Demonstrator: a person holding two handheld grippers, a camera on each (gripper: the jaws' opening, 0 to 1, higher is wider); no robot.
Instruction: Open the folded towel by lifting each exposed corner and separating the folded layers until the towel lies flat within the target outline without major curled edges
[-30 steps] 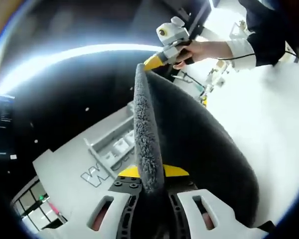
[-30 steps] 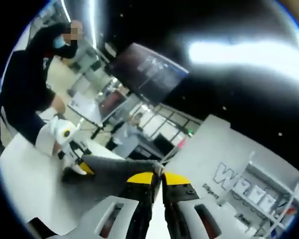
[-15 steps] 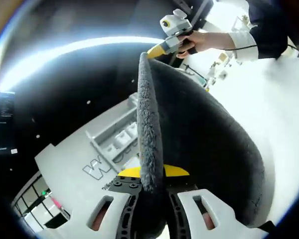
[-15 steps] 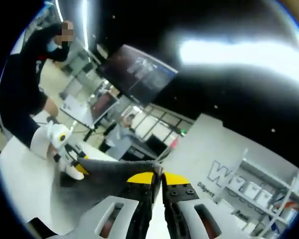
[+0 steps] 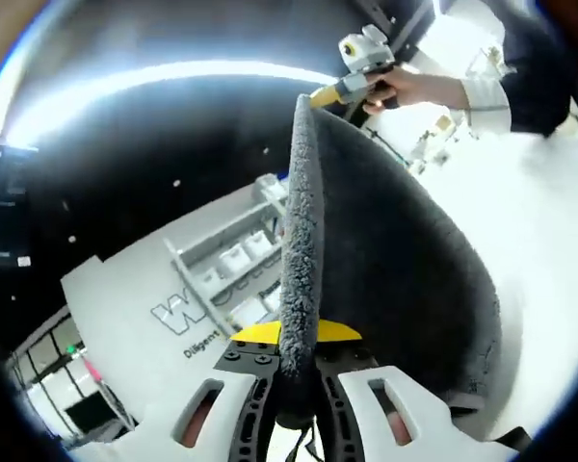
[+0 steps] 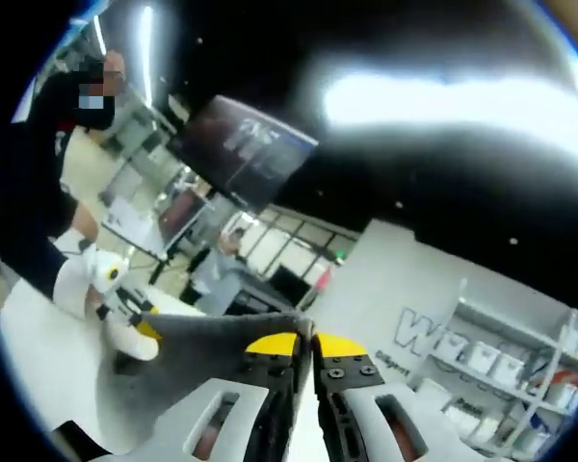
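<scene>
A dark grey towel [image 5: 385,250] hangs stretched in the air between the two grippers, its fuzzy top edge running away from me in the left gripper view. My left gripper [image 5: 297,339] is shut on the near corner of that edge. The right gripper [image 5: 339,89], held by a hand, pinches the far corner. In the right gripper view my right gripper [image 6: 302,345] is shut on the towel [image 6: 197,361], which sags toward the left gripper [image 6: 135,322] at the lower left. Below the towel lies a white table [image 5: 549,241].
A person in dark clothes with white gloves [image 6: 72,279] holds both grippers. A white wall with lettering and shelving [image 5: 222,269] stands behind, and a dark hanging screen [image 6: 241,149]. Another person [image 6: 217,265] stands among desks in the background.
Both grippers have moved farther apart and the views have tilted; the towel spans a longer stretch between them. Both grips have held.
</scene>
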